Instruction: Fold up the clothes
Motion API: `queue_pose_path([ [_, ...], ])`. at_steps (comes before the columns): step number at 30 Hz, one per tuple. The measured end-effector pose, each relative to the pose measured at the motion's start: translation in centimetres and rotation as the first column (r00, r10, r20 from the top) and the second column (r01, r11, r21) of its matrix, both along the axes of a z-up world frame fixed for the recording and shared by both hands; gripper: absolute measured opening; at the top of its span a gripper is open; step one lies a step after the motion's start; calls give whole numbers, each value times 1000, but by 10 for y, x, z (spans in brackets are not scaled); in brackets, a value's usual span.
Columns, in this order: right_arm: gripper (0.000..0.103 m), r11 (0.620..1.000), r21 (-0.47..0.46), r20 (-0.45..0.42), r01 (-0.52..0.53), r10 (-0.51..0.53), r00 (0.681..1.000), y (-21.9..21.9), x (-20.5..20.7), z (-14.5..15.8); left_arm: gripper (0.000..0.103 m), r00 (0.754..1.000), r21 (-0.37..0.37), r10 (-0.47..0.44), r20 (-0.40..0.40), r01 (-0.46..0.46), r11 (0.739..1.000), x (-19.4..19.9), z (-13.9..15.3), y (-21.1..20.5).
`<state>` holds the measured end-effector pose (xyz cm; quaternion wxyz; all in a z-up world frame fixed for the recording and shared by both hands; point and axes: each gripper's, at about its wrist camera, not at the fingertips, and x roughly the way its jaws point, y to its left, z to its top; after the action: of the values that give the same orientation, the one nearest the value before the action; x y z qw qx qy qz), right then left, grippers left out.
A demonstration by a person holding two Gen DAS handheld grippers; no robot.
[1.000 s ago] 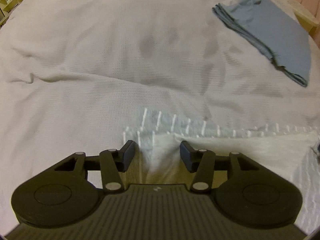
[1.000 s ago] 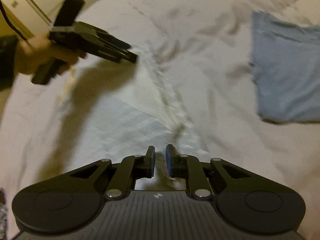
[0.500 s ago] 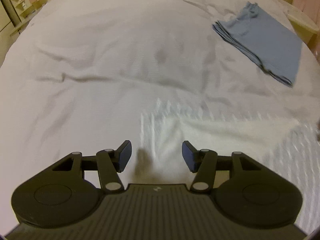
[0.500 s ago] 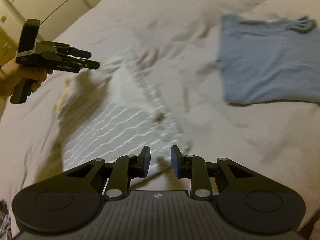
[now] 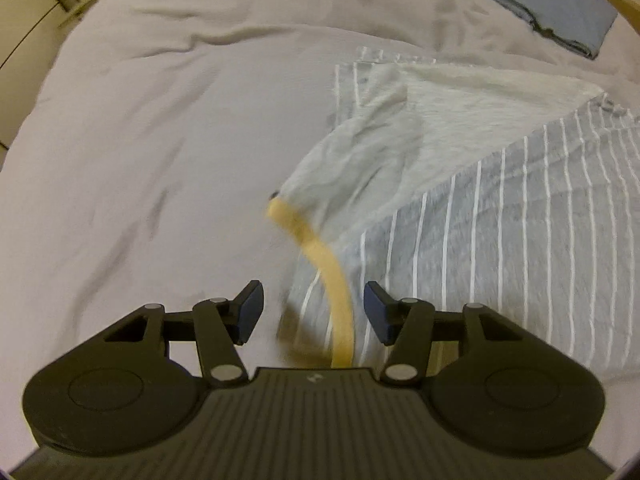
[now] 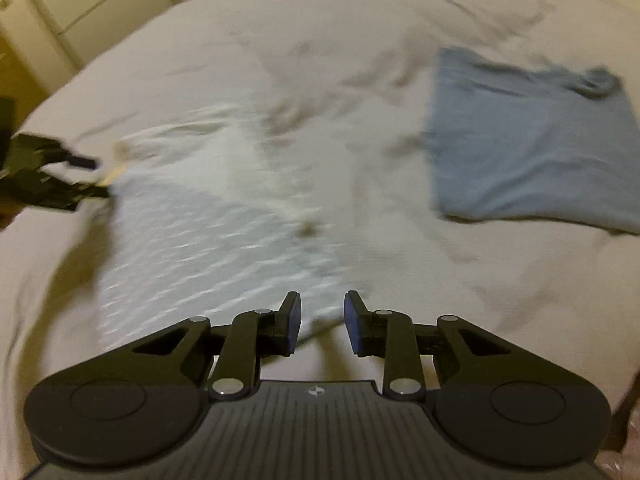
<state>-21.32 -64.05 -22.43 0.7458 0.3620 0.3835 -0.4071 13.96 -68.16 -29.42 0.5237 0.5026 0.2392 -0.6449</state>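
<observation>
Left gripper [image 5: 313, 312]: jaws spread wide, grasping nothing; the yellow trim [image 5: 332, 276] passes between them.
Right gripper [image 6: 322, 322]: jaws parted, empty, over the near edge of the garment.
Striped garment [image 5: 500, 240]: grey with white stripes, flat on the white bedsheet [image 5: 160, 140], pale inside face turned up.
Folded blue shirt [image 6: 532, 148]: lies apart, further up the bed.

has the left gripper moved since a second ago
Yes. In the right wrist view the left gripper has dropped from above the bed down to the striped garment and its yellow edge.
</observation>
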Motion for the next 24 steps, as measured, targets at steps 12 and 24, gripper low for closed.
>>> queue_pose_path([
  [12, 30, 983, 97, 41, -156, 152, 987, 36, 65, -35, 61, 989, 51, 127, -80, -123, 991, 46, -34, -7],
  [24, 31, 981, 77, 17, -176, 176, 984, 50, 72, -13, 50, 996, -45, -53, -73, 50, 998, 21, 2, 19],
])
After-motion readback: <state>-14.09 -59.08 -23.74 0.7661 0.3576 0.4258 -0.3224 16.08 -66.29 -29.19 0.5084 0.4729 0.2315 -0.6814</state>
